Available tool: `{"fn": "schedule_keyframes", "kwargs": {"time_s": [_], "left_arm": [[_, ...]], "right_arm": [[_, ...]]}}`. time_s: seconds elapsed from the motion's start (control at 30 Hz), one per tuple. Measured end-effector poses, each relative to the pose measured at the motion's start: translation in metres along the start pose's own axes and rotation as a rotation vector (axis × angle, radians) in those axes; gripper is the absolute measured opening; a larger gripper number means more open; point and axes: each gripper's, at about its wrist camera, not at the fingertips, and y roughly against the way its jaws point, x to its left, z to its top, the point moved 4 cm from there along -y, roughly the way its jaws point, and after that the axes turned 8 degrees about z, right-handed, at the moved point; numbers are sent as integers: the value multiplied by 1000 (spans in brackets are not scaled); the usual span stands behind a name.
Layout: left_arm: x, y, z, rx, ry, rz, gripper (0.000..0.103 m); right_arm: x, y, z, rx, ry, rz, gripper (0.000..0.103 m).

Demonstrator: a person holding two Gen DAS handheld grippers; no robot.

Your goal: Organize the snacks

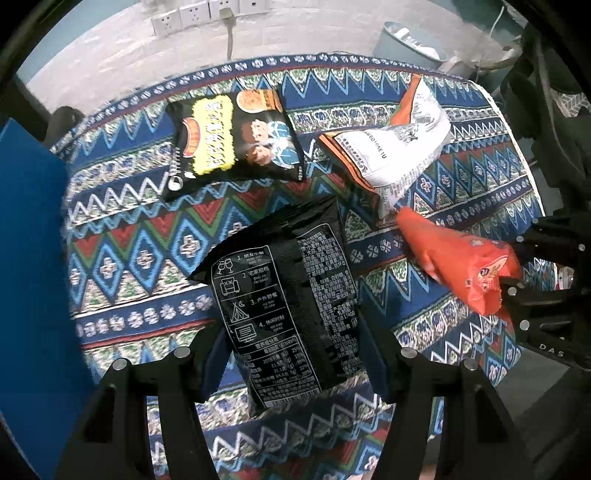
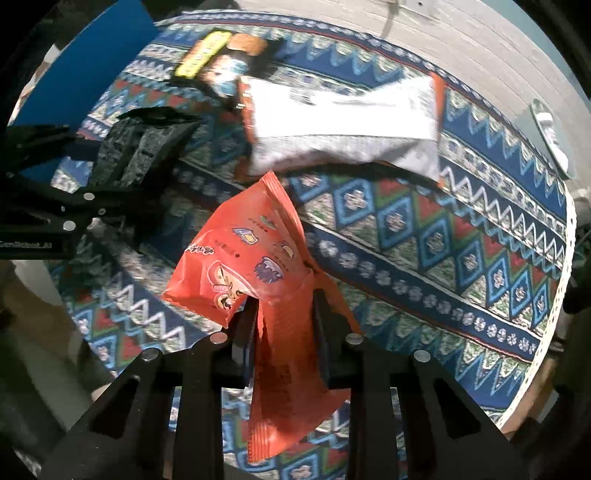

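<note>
Table draped in a patterned cloth [image 1: 155, 236] of blue, red and green zigzags and diamonds. Left gripper [image 1: 291, 354] points steeply down, its jaws clamped on the lower half of a black snack bag [image 1: 288, 291], back side up with white printed text and small icons — the bag hangs lifted, its top edge free above the cloth. Right gripper [image 2: 284, 332] also points down, jaws closed tight on the crumpled middle of an orange snack bag [image 2: 251, 258] with cartoon figures; one end sticks up and away from the jaws, the other hangs toward the camera. In the left wrist view this orange bag shows at right, held by the other gripper. Two packets lie on the cloth beyond: a black-and-yellow snack bag [image 1: 232, 136] face up near the far edge, and just right of it a white-and-orange snack bag [image 1: 399, 151], back side up — the two near each other, not clearly touching. A blue board [image 1: 29, 258] stands at the table's left side. Wall sockets [image 1: 192, 14] and a pale bin [image 1: 410, 44] behind the table.
</note>
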Motion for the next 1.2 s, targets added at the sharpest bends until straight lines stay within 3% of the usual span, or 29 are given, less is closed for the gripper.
{"fn": "schedule_keyframes", "kwargs": {"time_s": [0.27, 0.4, 0.63, 1.2], "left_arm": [[29, 32, -3, -77, -17, 54, 64], [52, 45, 5, -118, -27, 88, 64], [72, 74, 5, -211, -53, 168, 64], [110, 119, 10, -319, -25, 238, 64]], "right_arm": [[27, 26, 23, -73, 8, 26, 25], [13, 40, 40, -112, 1, 24, 25], [-5, 74, 41, -192, -6, 17, 25], [11, 128, 89, -354, 4, 25, 25]]}}
